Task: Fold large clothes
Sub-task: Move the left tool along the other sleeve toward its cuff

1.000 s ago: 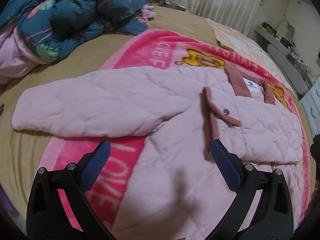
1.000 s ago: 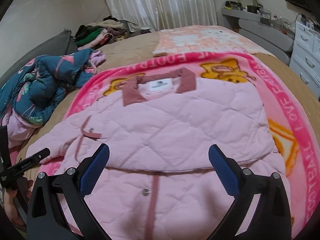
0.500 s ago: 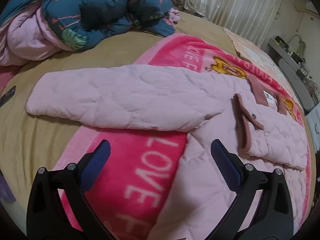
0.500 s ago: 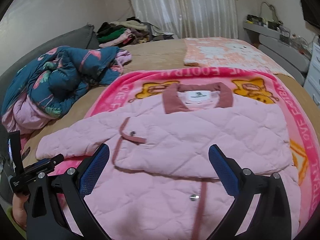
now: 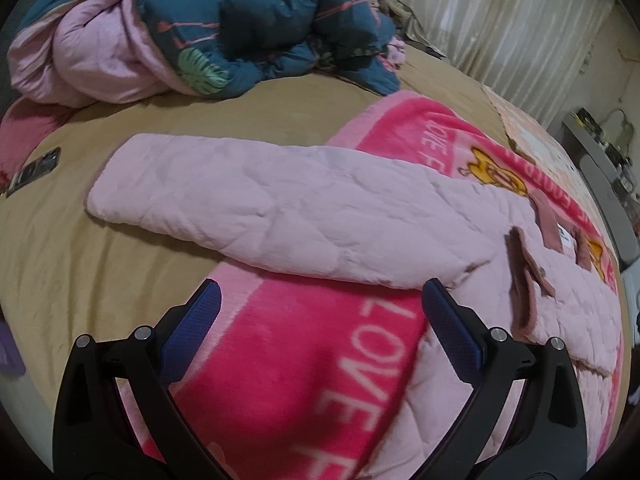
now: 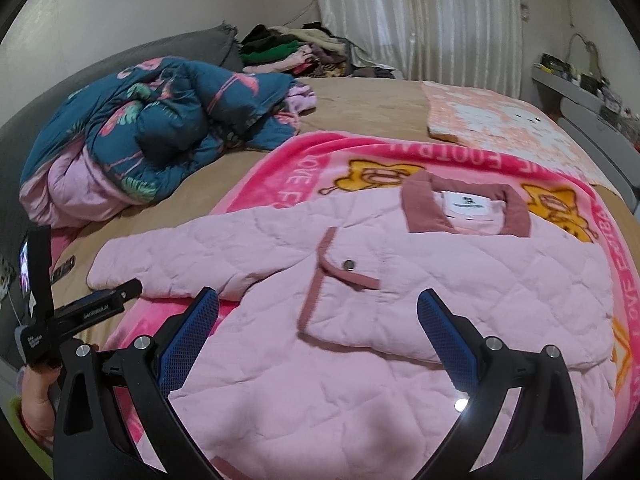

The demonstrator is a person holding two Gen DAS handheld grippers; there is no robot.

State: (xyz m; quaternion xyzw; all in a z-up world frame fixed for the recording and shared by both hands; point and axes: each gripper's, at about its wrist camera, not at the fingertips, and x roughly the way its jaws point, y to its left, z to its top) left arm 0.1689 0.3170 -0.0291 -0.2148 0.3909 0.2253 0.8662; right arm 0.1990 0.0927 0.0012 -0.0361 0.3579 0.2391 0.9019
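Observation:
A pale pink quilted jacket (image 6: 440, 288) with a dusty-rose collar (image 6: 464, 212) lies flat on a bright pink blanket (image 6: 304, 156), one side folded in over the body. Its left sleeve (image 5: 260, 204) stretches out onto the tan bedsheet. My left gripper (image 5: 320, 296) hovers open just short of that sleeve, nothing between its blue pads (image 5: 192, 332). My right gripper (image 6: 318, 300) hangs open above the jacket's lower front, holding nothing. In the right wrist view the left gripper's black body (image 6: 92, 308) and the hand on it show at the left edge.
A bundled teal floral duvet with pink lining (image 5: 200, 36) sits beyond the sleeve. A dark phone-like object (image 5: 34, 170) lies on the tan sheet (image 5: 80, 272). A heap of clothes (image 6: 296, 48) and curtains stand at the back; a peach patterned cloth (image 6: 492, 120) lies at the far right.
Both grippers have shifted left toward the sleeve side; the sleeve cuff now sits nearer the left view's centre. Both stay open. The jacket has not moved.

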